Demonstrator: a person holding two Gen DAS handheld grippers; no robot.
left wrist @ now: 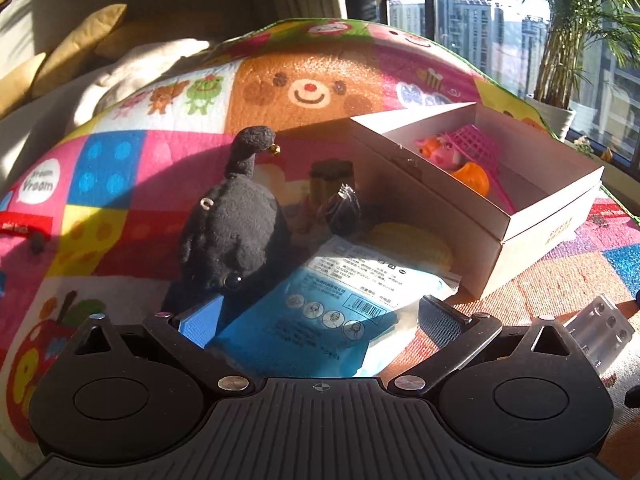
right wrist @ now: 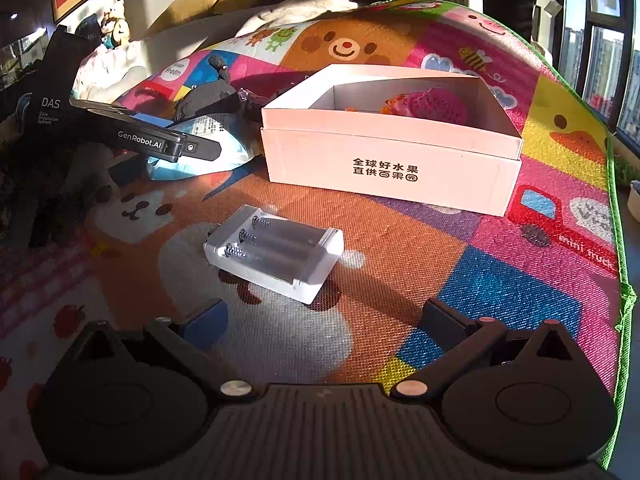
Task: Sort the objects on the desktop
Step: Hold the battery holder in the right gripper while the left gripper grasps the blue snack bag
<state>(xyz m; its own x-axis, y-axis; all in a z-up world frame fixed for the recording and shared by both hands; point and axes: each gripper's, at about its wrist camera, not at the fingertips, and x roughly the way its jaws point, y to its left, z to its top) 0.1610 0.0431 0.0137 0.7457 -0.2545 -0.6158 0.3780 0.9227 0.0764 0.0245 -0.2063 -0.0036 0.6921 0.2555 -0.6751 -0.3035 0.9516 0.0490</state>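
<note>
My left gripper [left wrist: 320, 314] is open, its fingers straddling a blue mask packet [left wrist: 316, 312] that lies on the play mat. A black plush bird [left wrist: 236, 216] lies just left of it, touching the left finger. Behind sit a dark cylinder [left wrist: 332, 178] and a small black wrapped item [left wrist: 344, 208]. The white cardboard box [left wrist: 500, 216] holds a pink basket [left wrist: 476, 144] and orange toys [left wrist: 474, 176]. My right gripper [right wrist: 324, 318] is open just short of a white battery holder [right wrist: 276, 256]. The left gripper [right wrist: 168, 142] shows at the left of the right wrist view, over the mask packet [right wrist: 200, 156].
A colourful cartoon play mat [right wrist: 500, 280] covers the surface, with its green edge [right wrist: 616, 208] on the right. Cushions [left wrist: 72, 52] and a blanket lie behind. A potted plant [left wrist: 560, 60] stands by the window at right. A yellow flat item [left wrist: 408, 240] lies beside the box.
</note>
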